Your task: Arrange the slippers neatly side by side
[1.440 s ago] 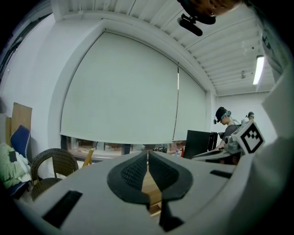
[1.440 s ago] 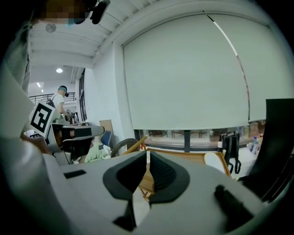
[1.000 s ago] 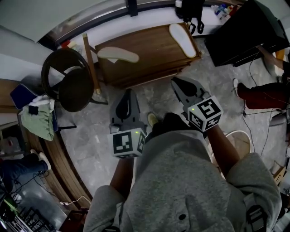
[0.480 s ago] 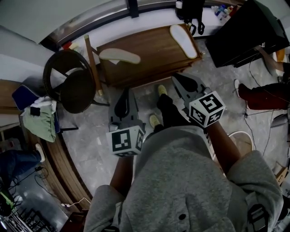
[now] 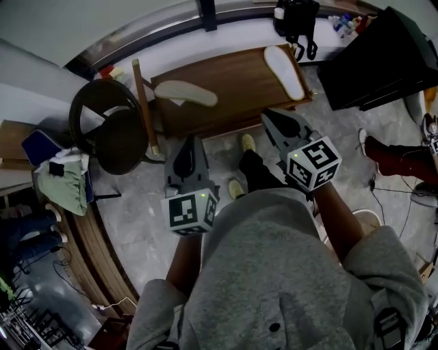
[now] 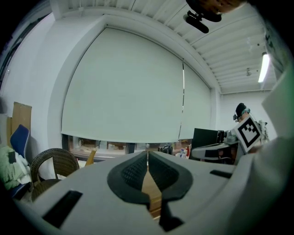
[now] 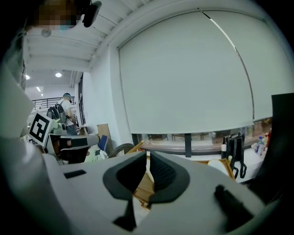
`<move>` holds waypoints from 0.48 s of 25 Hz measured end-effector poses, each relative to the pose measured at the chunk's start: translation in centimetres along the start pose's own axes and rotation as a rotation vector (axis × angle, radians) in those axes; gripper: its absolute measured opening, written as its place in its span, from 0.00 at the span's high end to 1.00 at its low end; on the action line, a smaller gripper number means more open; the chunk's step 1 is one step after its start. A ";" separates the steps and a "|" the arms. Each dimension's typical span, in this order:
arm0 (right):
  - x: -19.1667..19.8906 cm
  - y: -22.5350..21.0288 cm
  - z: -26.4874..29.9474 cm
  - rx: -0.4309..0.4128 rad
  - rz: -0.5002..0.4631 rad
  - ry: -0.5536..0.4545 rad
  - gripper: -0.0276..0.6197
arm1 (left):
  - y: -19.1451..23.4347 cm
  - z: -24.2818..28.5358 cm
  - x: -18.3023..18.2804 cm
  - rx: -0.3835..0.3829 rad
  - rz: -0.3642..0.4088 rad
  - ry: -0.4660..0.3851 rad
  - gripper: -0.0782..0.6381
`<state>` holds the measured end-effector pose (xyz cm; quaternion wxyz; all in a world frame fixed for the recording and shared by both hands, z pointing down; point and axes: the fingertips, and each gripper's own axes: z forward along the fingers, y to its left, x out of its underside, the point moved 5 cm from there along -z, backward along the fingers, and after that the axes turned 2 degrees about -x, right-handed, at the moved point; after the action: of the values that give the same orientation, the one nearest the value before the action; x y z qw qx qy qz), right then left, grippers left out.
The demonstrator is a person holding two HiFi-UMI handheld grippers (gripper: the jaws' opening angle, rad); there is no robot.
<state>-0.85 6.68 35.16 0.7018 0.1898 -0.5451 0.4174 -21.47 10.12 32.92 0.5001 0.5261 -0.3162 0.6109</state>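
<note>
Two pale slippers lie apart on a low wooden table [image 5: 236, 96]. One slipper [image 5: 185, 93] lies crosswise at the table's left end. The other slipper [image 5: 285, 71] lies lengthwise at its right end. My left gripper [image 5: 192, 139] is held over the floor just short of the table's front edge, shut and empty. My right gripper [image 5: 269, 115] reaches the front edge below the right slipper, also shut with nothing in it. In the left gripper view the left gripper [image 6: 147, 153] has its pads pressed together. The right gripper [image 7: 148, 154] points at the table.
A round wicker chair [image 5: 109, 130] stands left of the table, with a wooden stick [image 5: 144, 106] leaning between them. A black bag [image 5: 295, 17] hangs behind the table. A dark cabinet [image 5: 376, 58] is at right. My feet [image 5: 247, 143] stand near the table. Another person's legs [image 5: 400, 156] show far right.
One foot has stepped forward toward the table and the view has shifted slightly. Both grippers stay shut and nearly in place in front of the table.
</note>
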 end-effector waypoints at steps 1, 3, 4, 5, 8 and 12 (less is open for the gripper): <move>-0.2 -0.5 0.4 -0.002 0.001 0.001 0.90 | 0.1 0.6 -0.1 -0.003 0.001 0.003 0.86; -0.5 -1.6 1.2 -0.005 0.009 0.007 0.90 | 0.2 1.8 -0.2 -0.006 0.002 0.014 0.86; -0.7 -2.1 1.6 -0.007 0.013 0.010 0.90 | 0.3 2.5 -0.2 -0.008 0.002 0.023 0.86; -0.8 -2.7 2.1 -0.008 0.018 0.013 0.90 | 0.5 3.2 -0.3 -0.012 0.003 0.031 0.86; -1.3 -4.4 3.2 -0.015 0.028 0.023 0.90 | 0.7 5.2 -0.3 -0.026 0.006 0.051 0.86; -1.8 -6.8 4.8 -0.027 0.035 0.033 0.90 | 0.8 7.8 -0.2 -0.046 -0.005 0.090 0.86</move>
<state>1.51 -1.40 36.42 0.7058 0.1638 -0.5421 0.4255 -19.70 2.67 34.79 0.5276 0.4871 -0.3059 0.6252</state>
